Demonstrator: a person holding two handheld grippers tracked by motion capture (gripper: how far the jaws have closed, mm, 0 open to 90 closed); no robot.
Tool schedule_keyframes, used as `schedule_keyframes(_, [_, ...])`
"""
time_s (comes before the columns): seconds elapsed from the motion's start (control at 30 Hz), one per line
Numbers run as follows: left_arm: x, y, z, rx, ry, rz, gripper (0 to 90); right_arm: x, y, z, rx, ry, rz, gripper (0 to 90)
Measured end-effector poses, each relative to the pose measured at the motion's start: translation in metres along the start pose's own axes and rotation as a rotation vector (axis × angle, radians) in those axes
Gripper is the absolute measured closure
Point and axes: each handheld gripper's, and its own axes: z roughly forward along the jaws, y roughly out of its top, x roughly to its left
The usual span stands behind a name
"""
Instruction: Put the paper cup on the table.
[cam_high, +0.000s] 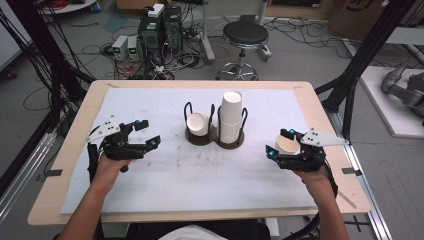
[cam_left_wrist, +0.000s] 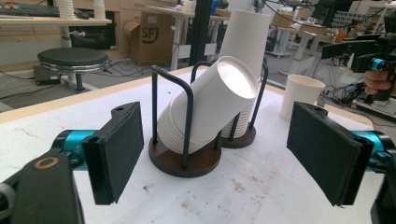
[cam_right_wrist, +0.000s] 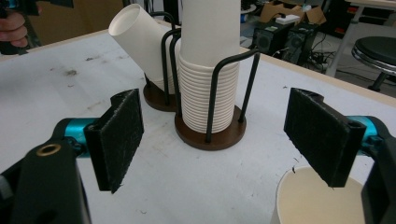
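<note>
A single paper cup (cam_high: 286, 145) stands upright near the counter's (cam_high: 65, 150) right edge, and my right tongs (cam_high: 282, 144) sit spread wide around its rim, one pad dipping over the mouth, gripping nothing. My left tongs (cam_high: 148, 133) hang wide open and empty toward the left edge. At the middle stands a wire cup holder (cam_high: 215, 131) with one upright stack and one tilted stack.

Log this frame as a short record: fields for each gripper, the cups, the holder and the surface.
left gripper: open, holds nothing, left of the holder
right gripper: open, around the single cup, not closed on it
single cup: upright on the mat, open end up
tilted stack: leaning in the holder's left ring
upright stack: standing in the right ring
holder: two wire rings on round brown bases
surface: white mat, stained, on a wooden table
</note>
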Motion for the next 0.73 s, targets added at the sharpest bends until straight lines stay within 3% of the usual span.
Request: schedule_keyframes(0.73, [-0.0007,0.0006,-0.0014,-0.005,0.003,-0.001,18.6,-0.0013,0.0011,0.0012,-0.004,0.000,-0.007,20.2])
